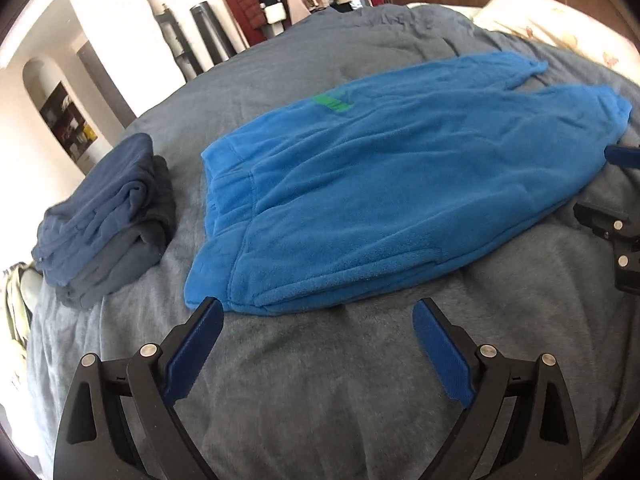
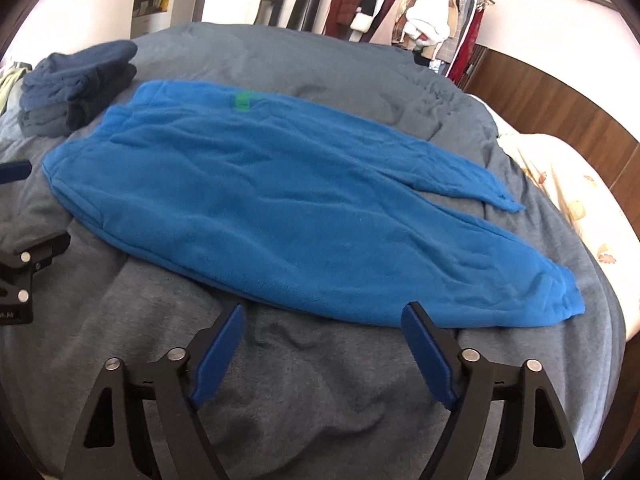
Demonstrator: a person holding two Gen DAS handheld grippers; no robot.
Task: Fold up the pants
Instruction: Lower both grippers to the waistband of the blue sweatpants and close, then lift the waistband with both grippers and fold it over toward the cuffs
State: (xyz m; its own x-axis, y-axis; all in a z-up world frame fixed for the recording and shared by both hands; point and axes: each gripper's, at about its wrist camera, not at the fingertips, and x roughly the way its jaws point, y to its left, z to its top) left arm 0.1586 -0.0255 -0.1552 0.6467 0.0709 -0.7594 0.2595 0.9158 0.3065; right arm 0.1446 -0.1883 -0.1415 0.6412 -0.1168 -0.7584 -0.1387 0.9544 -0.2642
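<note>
Bright blue fleece pants lie flat on the grey bed cover, waistband to the left and both legs running right. A small green patch sits near the waist. My left gripper hovers open just short of the near hem by the waistband corner, with nothing between its blue pads. In the right wrist view the pants stretch across the cover. My right gripper stands open at the near edge of the lower leg, its jaws empty.
A stack of folded dark blue clothes sits left of the waistband. A cream patterned quilt lies at the bed's right end below a wooden headboard. A clothes rack stands beyond the bed.
</note>
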